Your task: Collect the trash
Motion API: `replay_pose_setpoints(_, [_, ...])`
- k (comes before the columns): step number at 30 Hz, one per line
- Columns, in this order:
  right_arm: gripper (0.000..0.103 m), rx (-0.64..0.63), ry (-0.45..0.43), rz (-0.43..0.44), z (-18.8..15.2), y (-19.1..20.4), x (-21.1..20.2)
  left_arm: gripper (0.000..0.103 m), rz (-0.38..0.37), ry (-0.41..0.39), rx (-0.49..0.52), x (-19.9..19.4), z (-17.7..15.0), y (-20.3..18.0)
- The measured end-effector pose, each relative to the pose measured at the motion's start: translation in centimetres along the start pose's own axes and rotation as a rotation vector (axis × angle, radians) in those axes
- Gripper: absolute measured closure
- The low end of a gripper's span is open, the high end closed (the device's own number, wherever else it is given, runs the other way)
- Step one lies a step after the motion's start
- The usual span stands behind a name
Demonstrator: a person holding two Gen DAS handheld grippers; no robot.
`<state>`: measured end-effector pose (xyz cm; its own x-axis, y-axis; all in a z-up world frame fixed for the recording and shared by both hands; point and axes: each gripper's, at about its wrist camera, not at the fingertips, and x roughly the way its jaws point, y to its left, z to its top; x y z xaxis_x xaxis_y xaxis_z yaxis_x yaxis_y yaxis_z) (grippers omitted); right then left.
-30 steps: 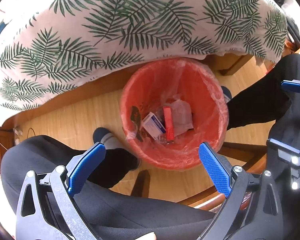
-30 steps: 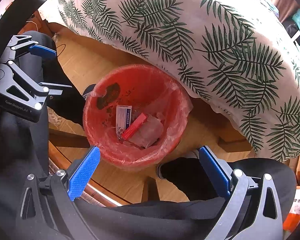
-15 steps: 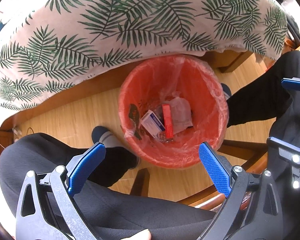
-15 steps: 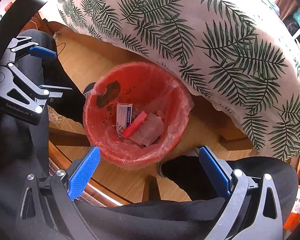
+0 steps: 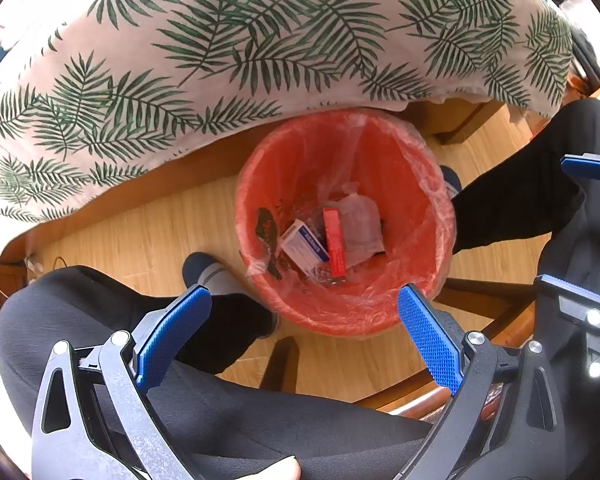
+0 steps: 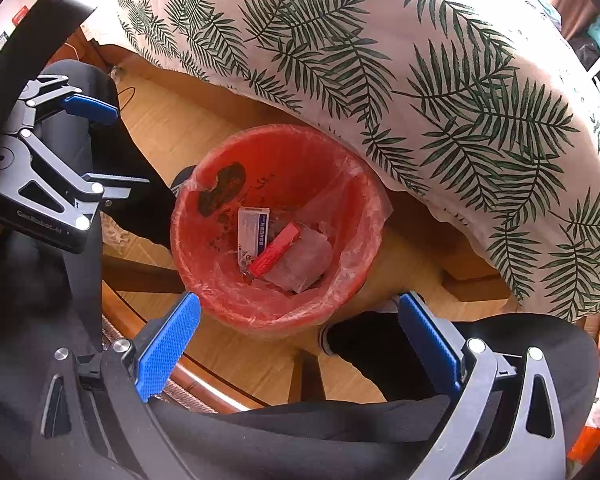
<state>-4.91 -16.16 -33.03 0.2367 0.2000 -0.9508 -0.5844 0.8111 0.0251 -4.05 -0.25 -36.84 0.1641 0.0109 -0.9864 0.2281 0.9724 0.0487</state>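
Both claws hung released and empty above the round red plastic bin (image 5: 342, 304) lined with clear film: the left gripper (image 5: 304, 332) and the right gripper (image 6: 300, 340). Inside lay a white-and-blue carton (image 5: 305, 246), a slim red box (image 5: 334, 246) and crumpled clear wrapping (image 5: 360, 228), on the wooden floor (image 5: 148, 236) beside a palm-leaf cloth (image 5: 240, 40).

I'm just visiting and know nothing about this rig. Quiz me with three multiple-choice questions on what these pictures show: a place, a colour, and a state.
1. Where is the white-and-blue box?
A. on the floor
B. inside the bin
C. on the leaf-print cloth

2. What colour is the bin?
A. red
B. green
C. grey

3. How are the left gripper and right gripper?
A. both open and empty
B. both clamped on trash
C. one holds a box

Answers:
1 B, it lies on the bin's liner beside a red box.
2 A, its wall is red.
3 A, the blue pads stand wide apart with nothing between.
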Motion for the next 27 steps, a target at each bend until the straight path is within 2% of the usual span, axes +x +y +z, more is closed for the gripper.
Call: replay_pose_setpoints(27, [0.005, 0.035, 0.038, 0.108, -0.15, -0.6, 0.52, 0.006, 0.003, -0.001, 0.027, 0.05, 0.0, -0.3])
